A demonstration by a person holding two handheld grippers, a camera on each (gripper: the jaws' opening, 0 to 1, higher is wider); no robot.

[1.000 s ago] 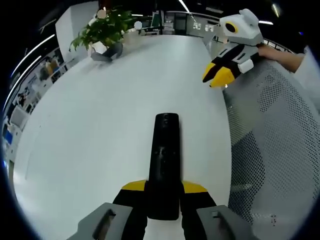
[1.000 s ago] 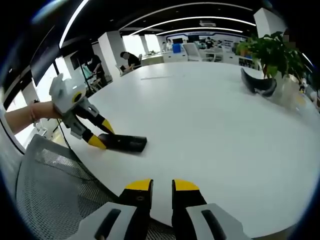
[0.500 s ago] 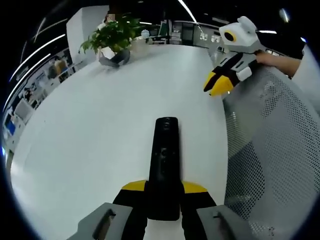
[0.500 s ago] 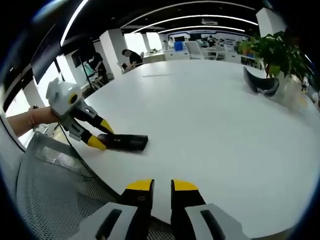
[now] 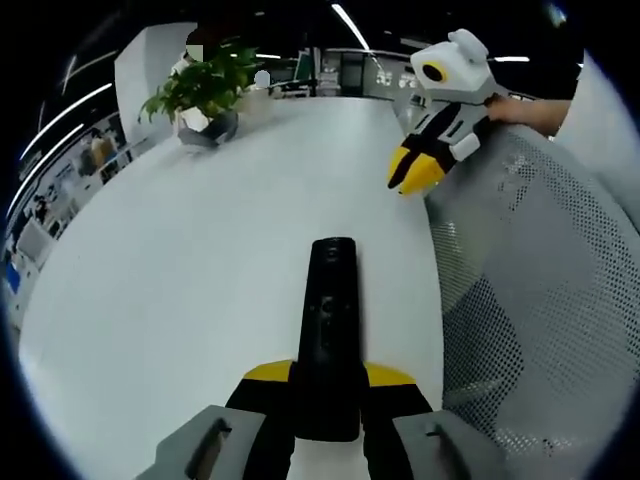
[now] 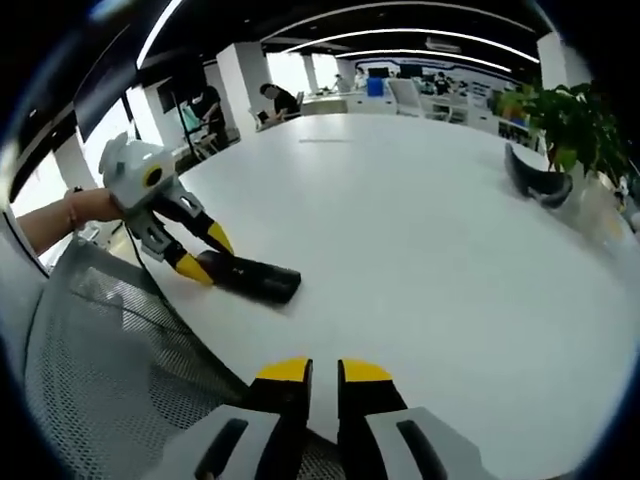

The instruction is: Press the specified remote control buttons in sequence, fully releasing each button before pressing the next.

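My left gripper (image 5: pixel 328 385) clamps the long black plastic remote control (image 5: pixel 328 330), pointing straight ahead over the white worktop (image 5: pixel 200 250); my right gripper (image 6: pixel 322 372), jaws nearly together and empty, hangs well apart beyond the remote's far end

So I'm counting one black remote (image 5: pixel 328 335) sitting clamped between the left gripper (image 5: pixel 328 375) fingers, and two grippers total, the right gripper (image 6: pixel 322 372) hanging off beside the table edge. One white table (image 6: pixel 420 230) is lying ahead of the fingers, one potted plant (image 5: pixel 203 85) far beyond them, one mesh chair (image 5: pixel 530 290) alongside.
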